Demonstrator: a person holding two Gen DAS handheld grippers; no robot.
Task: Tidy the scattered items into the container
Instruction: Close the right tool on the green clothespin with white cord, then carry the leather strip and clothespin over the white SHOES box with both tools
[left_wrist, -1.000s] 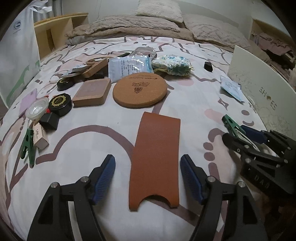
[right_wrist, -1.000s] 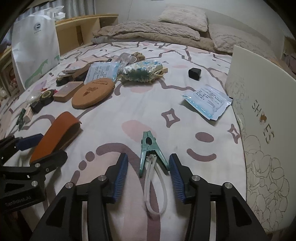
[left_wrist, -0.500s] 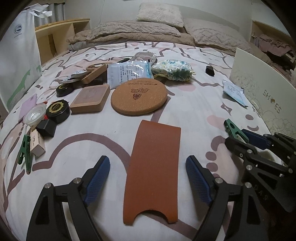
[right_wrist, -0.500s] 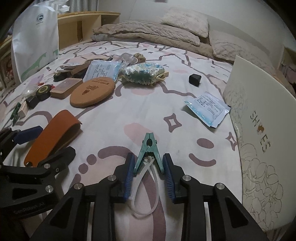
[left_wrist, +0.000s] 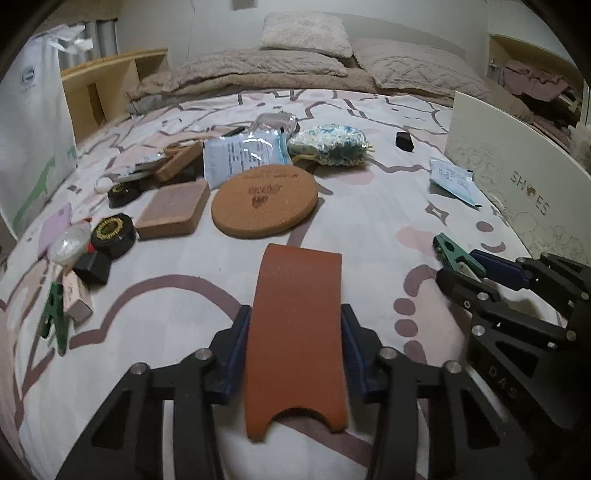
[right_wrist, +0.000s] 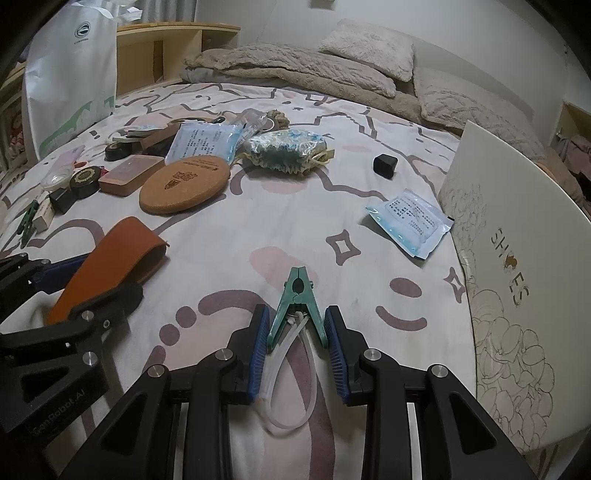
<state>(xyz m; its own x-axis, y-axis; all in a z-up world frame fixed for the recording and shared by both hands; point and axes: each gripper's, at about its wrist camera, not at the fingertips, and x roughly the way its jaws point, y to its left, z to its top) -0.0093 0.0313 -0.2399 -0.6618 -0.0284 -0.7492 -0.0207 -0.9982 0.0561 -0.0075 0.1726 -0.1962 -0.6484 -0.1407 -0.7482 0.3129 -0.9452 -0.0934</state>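
Note:
My left gripper (left_wrist: 293, 332) is shut on the brown leather sleeve (left_wrist: 297, 332), its blue pads against both long edges; the sleeve also shows in the right wrist view (right_wrist: 110, 254). My right gripper (right_wrist: 295, 332) is shut on the green clip (right_wrist: 296, 306) with its white loop, low over the bedspread; the clip also shows in the left wrist view (left_wrist: 452, 254). The white shoe box (right_wrist: 517, 266) stands at the right edge of the bed.
Scattered on the bed: a round cork coaster (left_wrist: 264, 203), a cork block (left_wrist: 171, 214), black tins (left_wrist: 112, 234), a blue packet (right_wrist: 410, 219), a knitted pouch (right_wrist: 286, 149), a black cube (right_wrist: 385, 165), another green clip (left_wrist: 55, 314). A white bag (right_wrist: 70, 74) stands at the left.
My left gripper has closed its jaws onto the sides of the leather sleeve. My right gripper has closed on the green clip.

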